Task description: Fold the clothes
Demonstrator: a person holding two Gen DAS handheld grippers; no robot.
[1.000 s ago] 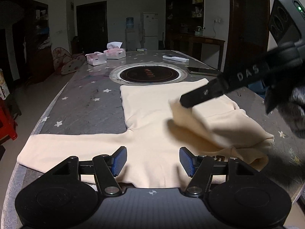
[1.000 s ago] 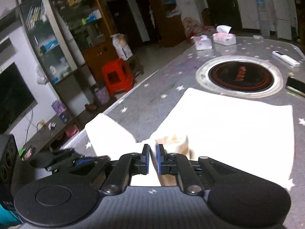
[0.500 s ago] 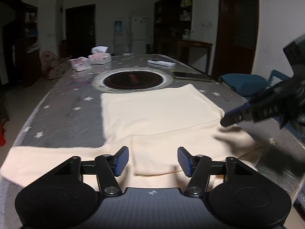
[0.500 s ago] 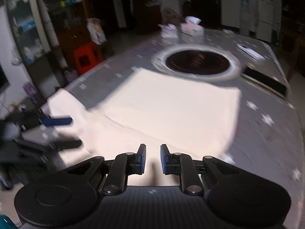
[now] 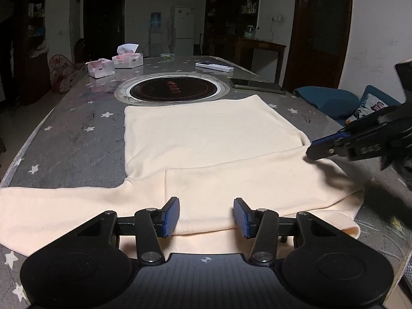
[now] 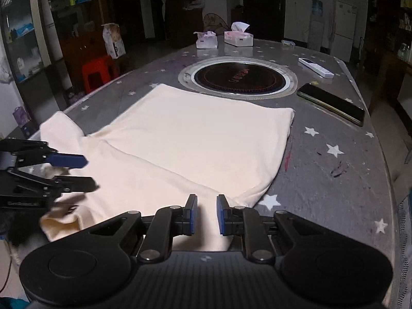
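- Since 1 s ago: sleeve [image 5: 257,180] no longer lifted in right gripper [image 6: 204,215]; now lying flat, folded across shirt [image 5: 206,134] chest. Right gripper is sitting back at right shoulder edge, off the cloth.
- Right jaws: slightly apart, nothing between them; cloth just below/ahead of tips.
- Left gripper [image 5: 206,217]: jaws wide apart, hovering over near edge of shirt, not gripping. Seen from right cam [image 6: 74,173], fingers are showing apart too, over collar end.
- Shirt: cream, long-sleeve, lying flat on table [image 5: 77,134], hem toward round cooktop [image 5: 172,90], collar end nearest cams. Other sleeve [image 5: 51,206] is still lying stretched out to left, unfolded.
- Folded sleeve cuff edge ending approx mid-chest, just ahead of left fingers.
- Bkgd on table: phone [image 6: 332,104] right of cooktop, well apart from shirt; remote [image 6: 315,68] beyond it; two tissue boxes [image 6: 238,37] at far end.
- Red stool [image 6: 96,70] on floor beside table.
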